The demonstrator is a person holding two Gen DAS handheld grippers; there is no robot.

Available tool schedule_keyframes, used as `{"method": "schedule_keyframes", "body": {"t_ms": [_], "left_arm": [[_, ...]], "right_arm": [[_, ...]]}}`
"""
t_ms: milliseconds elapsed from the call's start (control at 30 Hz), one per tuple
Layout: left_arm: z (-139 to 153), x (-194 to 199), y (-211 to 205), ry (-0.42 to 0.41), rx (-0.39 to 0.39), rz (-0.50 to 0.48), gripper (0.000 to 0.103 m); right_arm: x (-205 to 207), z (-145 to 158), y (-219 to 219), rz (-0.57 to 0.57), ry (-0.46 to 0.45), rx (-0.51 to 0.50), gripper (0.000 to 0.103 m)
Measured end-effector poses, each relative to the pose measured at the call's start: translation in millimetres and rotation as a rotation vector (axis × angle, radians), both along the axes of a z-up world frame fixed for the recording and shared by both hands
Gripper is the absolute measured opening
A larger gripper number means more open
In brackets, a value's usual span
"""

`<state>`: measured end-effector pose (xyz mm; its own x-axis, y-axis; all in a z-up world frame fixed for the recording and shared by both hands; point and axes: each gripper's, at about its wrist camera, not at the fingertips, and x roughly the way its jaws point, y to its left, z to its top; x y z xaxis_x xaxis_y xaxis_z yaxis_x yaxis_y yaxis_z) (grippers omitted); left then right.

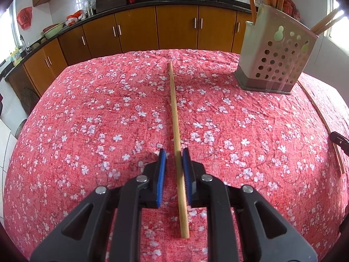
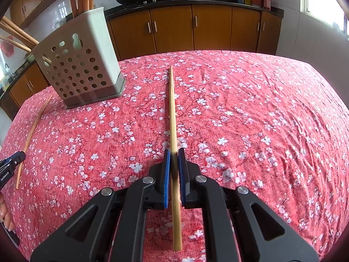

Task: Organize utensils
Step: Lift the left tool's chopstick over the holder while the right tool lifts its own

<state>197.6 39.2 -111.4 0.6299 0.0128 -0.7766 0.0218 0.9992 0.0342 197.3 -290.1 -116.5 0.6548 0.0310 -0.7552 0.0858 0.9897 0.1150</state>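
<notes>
both chopsticks point(image 1: 175, 118) point(image 2: 173, 118) seemingly point away, lengthwise.

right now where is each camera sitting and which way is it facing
Left wrist view: sits on the left gripper, looking forward and down over the floral tablecloth toward the cabinets; its black fingers flank a chopstick, and the right gripper's tip shows at the right edge.
Right wrist view: sits on the right gripper, facing the same way; its fingers pinch another chopstick, and a hand shows at the left edge.
Shared: the perforated utensil holder, cloth, cabinets and woks.
</notes>
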Motion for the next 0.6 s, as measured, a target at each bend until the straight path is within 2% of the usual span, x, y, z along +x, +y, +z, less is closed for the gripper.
{"method": "schedule_keyframes", "body": {"t_ms": [233, 367, 600], "left_arm": [[9, -9, 7, -0.009, -0.004, -0.007, 0.008], [33, -19, 13, -0.069, -0.024, -0.001, 0.008], [91, -35, 17, -0.230, -0.067, 0.002, 0.008]], "right_arm": [[-20, 10, -10, -0.027, -0.041, 0.007, 0.008], [-35, 34, -18, -0.041, -0.116, 0.013, 0.008], [-49, 84, -30, -0.053, -0.251, 0.018, 0.008]]}}
